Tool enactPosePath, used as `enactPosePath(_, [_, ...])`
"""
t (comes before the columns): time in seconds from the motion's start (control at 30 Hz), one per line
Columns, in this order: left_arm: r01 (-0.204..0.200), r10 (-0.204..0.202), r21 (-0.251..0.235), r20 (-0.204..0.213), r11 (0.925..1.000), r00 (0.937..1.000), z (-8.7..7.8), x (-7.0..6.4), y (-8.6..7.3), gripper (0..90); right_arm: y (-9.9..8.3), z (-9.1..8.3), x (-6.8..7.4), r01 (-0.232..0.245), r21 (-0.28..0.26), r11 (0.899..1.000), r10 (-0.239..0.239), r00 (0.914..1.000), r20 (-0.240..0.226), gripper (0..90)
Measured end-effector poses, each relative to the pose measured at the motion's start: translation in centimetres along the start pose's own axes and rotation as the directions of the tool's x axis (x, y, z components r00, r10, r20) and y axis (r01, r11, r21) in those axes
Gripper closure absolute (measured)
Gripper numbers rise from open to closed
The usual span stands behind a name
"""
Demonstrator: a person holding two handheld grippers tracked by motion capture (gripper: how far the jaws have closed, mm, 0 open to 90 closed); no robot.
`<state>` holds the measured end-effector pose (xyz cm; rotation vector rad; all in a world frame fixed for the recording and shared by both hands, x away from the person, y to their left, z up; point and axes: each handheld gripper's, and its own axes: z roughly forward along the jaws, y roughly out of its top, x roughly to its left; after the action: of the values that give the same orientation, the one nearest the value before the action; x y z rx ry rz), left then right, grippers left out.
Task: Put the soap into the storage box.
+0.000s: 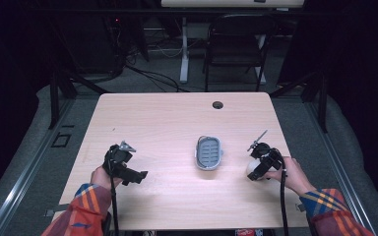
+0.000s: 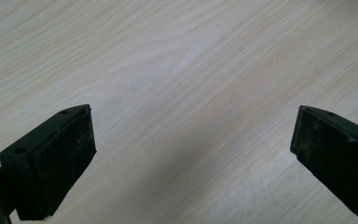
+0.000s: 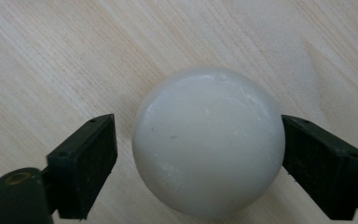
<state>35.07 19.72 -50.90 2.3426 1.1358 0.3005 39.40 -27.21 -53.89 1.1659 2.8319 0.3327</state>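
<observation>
A white, rounded lump like a bar of soap (image 3: pixel 207 144) lies on the wooden table (image 1: pixel 167 123), at the right in the high view (image 1: pixel 252 170). My right gripper (image 3: pixel 198 154) straddles it, open: the right jaw is against its side and the left jaw stands a little off it. A grey slotted dish (image 1: pixel 209 152) sits in the middle of the table, to the left of that gripper. My left gripper (image 1: pixel 139 175) hovers over bare wood at the left, open with nothing between its jaws (image 2: pixel 193 154).
A round cable hole (image 1: pixel 218 104) is near the table's far edge. A black chair (image 1: pixel 236 44) and a white desk leg (image 1: pixel 183 49) stand beyond the table. Cables trail from both grippers toward the near edge.
</observation>
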Motion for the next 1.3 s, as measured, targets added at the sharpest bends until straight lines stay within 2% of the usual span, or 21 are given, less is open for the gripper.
enactPosePath(0.07, [0.0, 0.0, 0.001, 0.001, 1.0, 1.0, 0.0, 0.0, 0.0, 0.0, 0.0, 0.0, 0.1, -0.002, 0.005, 1.0, 0.002, 0.9999, 0.011, 14.6])
enactPosePath(0.1, [-0.001, 0.001, 0.004, 0.005, 1.0, 1.0, 0.1, 0.0, 0.0, 0.0, 0.2, -0.2, -0.1, 0.022, 0.032, 0.999, -0.022, 0.9997, 0.012, 17.3])
enactPosePath(0.17, [-0.003, 0.003, 0.005, 0.004, 1.0, 1.0, 0.1, 0.0, 0.0, 0.0, 0.2, -0.2, -0.1, 0.032, 0.047, 0.998, -0.033, 0.9993, 0.016, 18.1])
enactPosePath(0.2, [-0.004, 0.004, 0.007, 0.005, 1.0, 1.0, 0.2, 0.0, 0.0, 0.0, 0.1, 0.0, 0.0, -0.001, 0.014, 1.0, 0.001, 0.9999, 0.015, 20.3])
enactPosePath(0.23, [-0.003, 0.003, 0.01, 0.006, 0.9999, 1.0, 0.2, -0.1, 0.0, 0.0, 0.1, -0.1, -0.1, 0.012, 0.03, 0.999, -0.012, 0.9997, 0.022, 22.1])
enactPosePath(0.4, [-0.004, 0.004, 0.012, 0.004, 0.9999, 1.0, 0.2, -0.1, 0.0, 0.0, 0.0, 0.0, -0.1, 0.002, 0.017, 1.0, -0.002, 0.9998, 0.019, 23.2])
enactPosePath(0.43, [-0.004, 0.004, 0.012, 0.005, 0.9999, 1.0, 0.2, -0.1, 0.0, 0.0, 0.1, -0.1, -0.1, 0.018, 0.038, 0.999, -0.019, 0.9995, 0.025, 23.2])
enactPosePath(0.5, [-0.006, 0.006, 0.013, 0.005, 0.9999, 1.0, 0.1, -0.1, 0.0, 0.0, 0.1, -0.1, -0.1, 0.023, 0.037, 0.999, -0.025, 0.9992, 0.03, 23.2])
enactPosePath(0.53, [-0.007, 0.007, 0.012, 0.005, 0.9999, 1.0, 0.1, -0.1, 0.0, 0.0, 0.0, 0.0, 0.1, 0.009, 0.016, 1.0, -0.009, 0.9994, 0.033, 23.3])
enactPosePath(0.6, [-0.007, 0.007, 0.013, 0.004, 0.9999, 1.0, 0.1, -0.1, 0.0, 0.0, 0.1, -0.1, 0.2, 0.023, 0.03, 0.999, -0.025, 0.9985, 0.049, 23.4])
enactPosePath(0.67, [-0.008, 0.008, 0.012, 0.004, 0.9999, 1.0, 0.1, -0.1, 0.0, 0.0, 0.0, 0.0, 0.2, 0.016, 0.017, 1.0, -0.017, 0.9988, 0.046, 23.4])
enactPosePath(0.7, [-0.01, 0.01, 0.012, 0.006, 0.9999, 0.9999, 0.0, -0.1, 0.0, 0.0, 0.1, -0.2, 0.2, 0.038, 0.034, 0.999, -0.039, 0.9977, 0.056, 23.4])
enactPosePath(0.93, [-0.014, 0.014, 0.007, 0.0, 0.9999, 0.9999, -0.1, -0.1, 0.0, 0.0, 0.2, -0.6, 0.4, 0.05, 0.036, 0.998, -0.052, 0.9967, 0.062, 23.5])
enactPosePath(1.0, [-0.013, 0.013, 0.007, 0.001, 0.9999, 0.9999, -0.1, -0.1, -0.1, 0.0, 0.1, -0.5, 0.6, 0.035, 0.007, 0.999, -0.035, 0.9975, 0.062, 23.5])
enactPosePath(1.1, [-0.013, 0.013, 0.008, 0.003, 0.9999, 0.9999, -0.1, -0.1, 0.0, 0.0, 0.1, -0.8, 0.6, 0.045, 0.022, 0.999, -0.046, 0.9968, 0.065, 23.5])
enactPosePath(1.17, [-0.015, 0.015, 0.01, 0.005, 0.9998, 0.9999, 0.0, -0.1, 0.0, 0.0, 0.0, -0.7, 0.7, 0.034, 0.0, 0.999, -0.034, 0.9976, 0.06, 23.5])
enactPosePath(1.3, [-0.015, 0.015, 0.01, 0.005, 0.9998, 0.9999, 0.0, -0.1, 0.0, 0.0, 0.1, -0.9, 0.9, 0.052, 0.016, 0.999, -0.053, 0.9965, 0.064, 23.5])
